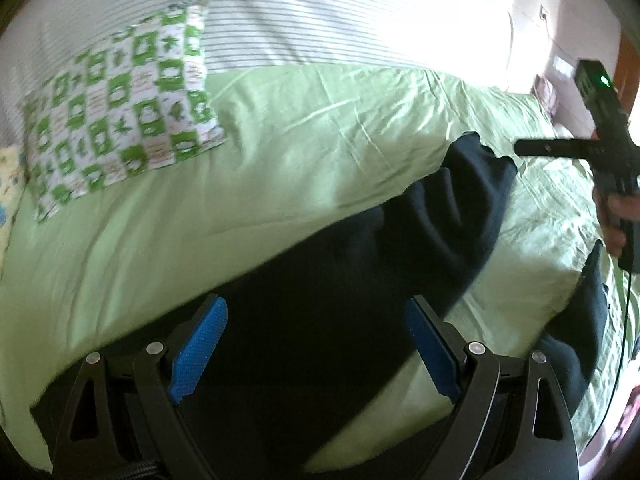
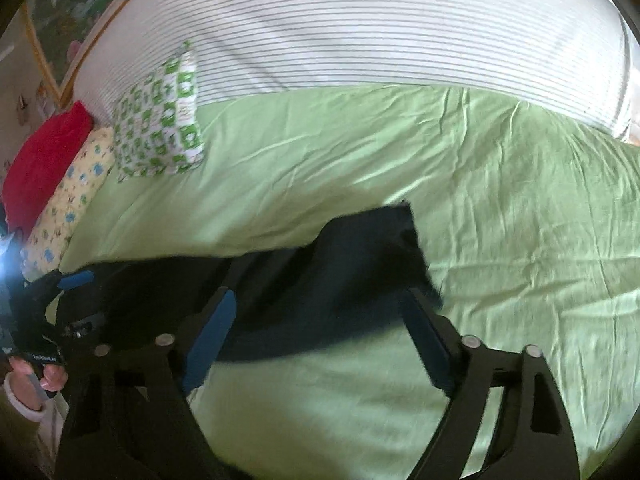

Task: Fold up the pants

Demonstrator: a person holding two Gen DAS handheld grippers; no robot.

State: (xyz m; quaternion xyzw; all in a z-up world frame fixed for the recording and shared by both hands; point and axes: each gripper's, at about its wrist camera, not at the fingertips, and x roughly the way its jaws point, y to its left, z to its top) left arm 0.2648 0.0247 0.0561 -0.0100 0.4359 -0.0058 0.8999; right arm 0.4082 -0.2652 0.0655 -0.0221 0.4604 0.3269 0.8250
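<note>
One pair of dark navy pants (image 1: 460, 216) lies spread across the green bedsheet (image 1: 280, 128), laid flat, presumably for folding. The left gripper (image 1: 316, 344) hovers over one end with fingers spread, gripping nothing. The right gripper (image 2: 320, 336) hovers over the opposite end, likewise spread. Three pillows sit beyond: one green-checked pillow (image 2: 160, 120), one yellow pillow (image 2: 68, 200), one red pillow (image 2: 44, 156).

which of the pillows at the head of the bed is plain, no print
The red pillow, the leftmost one. The yellow pillow beside it carries small blue figures, and the white pillow next along has a green checkered print.
</note>
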